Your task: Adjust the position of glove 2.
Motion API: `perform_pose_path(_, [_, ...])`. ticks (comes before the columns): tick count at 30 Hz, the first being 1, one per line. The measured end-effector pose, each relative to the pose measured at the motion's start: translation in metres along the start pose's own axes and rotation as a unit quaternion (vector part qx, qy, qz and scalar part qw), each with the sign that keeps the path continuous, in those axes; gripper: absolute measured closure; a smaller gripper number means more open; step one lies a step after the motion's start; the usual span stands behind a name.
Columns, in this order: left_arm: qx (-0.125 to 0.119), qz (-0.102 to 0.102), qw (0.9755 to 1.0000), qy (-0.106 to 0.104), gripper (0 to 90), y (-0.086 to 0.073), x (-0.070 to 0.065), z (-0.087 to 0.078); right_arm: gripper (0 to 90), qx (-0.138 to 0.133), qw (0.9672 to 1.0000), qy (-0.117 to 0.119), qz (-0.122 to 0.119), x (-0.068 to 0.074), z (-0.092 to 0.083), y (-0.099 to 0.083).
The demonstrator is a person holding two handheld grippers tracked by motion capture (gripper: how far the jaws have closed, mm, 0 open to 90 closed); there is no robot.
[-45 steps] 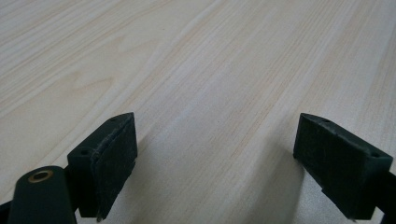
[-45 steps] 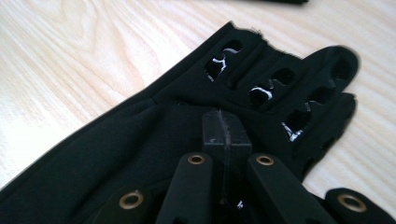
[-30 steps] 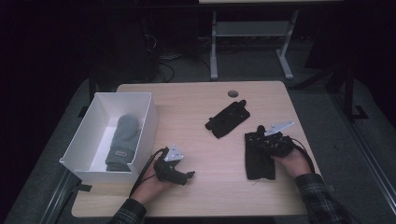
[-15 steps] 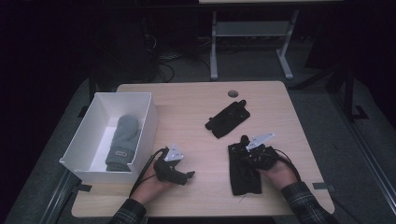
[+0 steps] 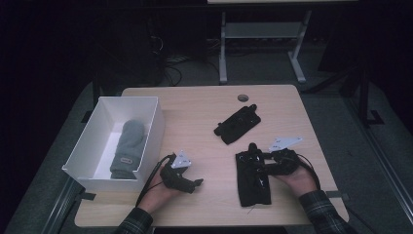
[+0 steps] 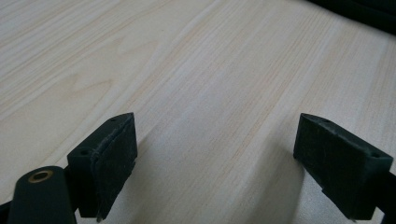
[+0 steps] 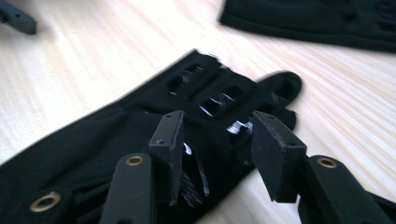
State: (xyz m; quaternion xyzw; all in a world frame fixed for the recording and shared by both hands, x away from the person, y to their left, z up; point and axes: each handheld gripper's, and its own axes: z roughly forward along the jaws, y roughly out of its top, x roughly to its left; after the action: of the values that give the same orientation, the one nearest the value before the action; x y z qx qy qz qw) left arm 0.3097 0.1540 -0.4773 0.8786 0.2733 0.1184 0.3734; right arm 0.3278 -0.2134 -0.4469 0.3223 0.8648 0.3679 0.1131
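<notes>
Dragged toward the near edge of the tabletop [image 5: 204, 105] over the past second, a black fingerless glove [image 5: 253, 181] now lies lengthwise near the front right corner, well short of where it lay before. The right claw [image 7: 219, 140], held in a person's right hand [image 5: 297, 179], sits on the glove's upper end, its jaws part-way closed with black fabric bunched between them. A second black glove [image 5: 237, 125] lies apart, farther back toward the middle of the tabletop. Near the front edge, the left claw [image 6: 224, 154] rests on bare wood, jaws wide apart and holding nothing. A white box [image 5: 146, 141] at the left edge holds a grey mitten [image 5: 127, 146].
</notes>
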Motion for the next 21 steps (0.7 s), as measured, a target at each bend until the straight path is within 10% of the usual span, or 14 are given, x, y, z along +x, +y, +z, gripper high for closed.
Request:
perform_pose_path(7, [0.0,0.0,1.0,0.0,12.9,0.0,0.0,0.0,90.0,-0.005,0.9998,0.0,0.021,-0.014,0.01,0.011])
perform_pose_path(21, [0.007,0.005,1.0,0.0,12.9,0.0,0.001,-0.001,90.0,-0.011,0.9998,0.005,0.015,-0.045,0.084,0.089])
